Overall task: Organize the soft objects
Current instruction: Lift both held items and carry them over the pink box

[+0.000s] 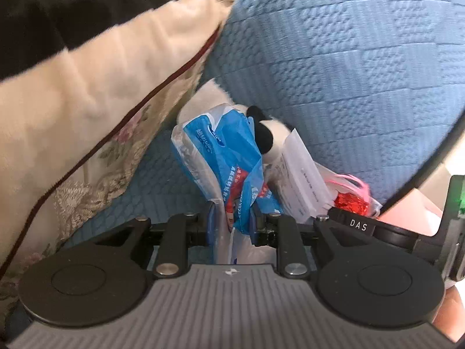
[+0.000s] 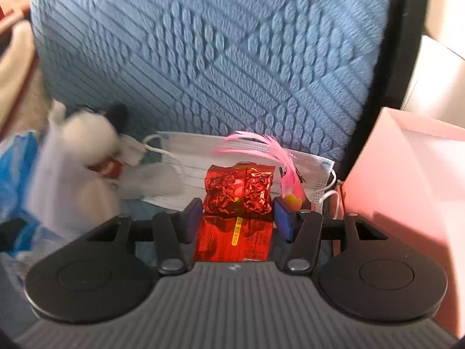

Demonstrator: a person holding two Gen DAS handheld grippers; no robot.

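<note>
— Jaws first: what are they doing?

— Left gripper [image 1: 232,221] is pinched on one blue-and-white plastic bag [image 1: 229,157]. Right gripper [image 2: 237,218] stands wider, its two blue pads on either side of one red foil packet [image 2: 239,192]; I cannot tell whether they press it.

— Count the soft things.

— One black-and-white plush toy [image 1: 266,133] tucked behind the bag, one face mask [image 2: 247,152] lying flat under the packet, one pink feathered trinket [image 2: 283,157] just beside it. One floral cushion [image 1: 96,122] leans at the left.

— Where does it all sit?

— On the blue quilted sofa [image 1: 334,72], against its backrest. One pink box [image 2: 407,180] stands to the right.
</note>
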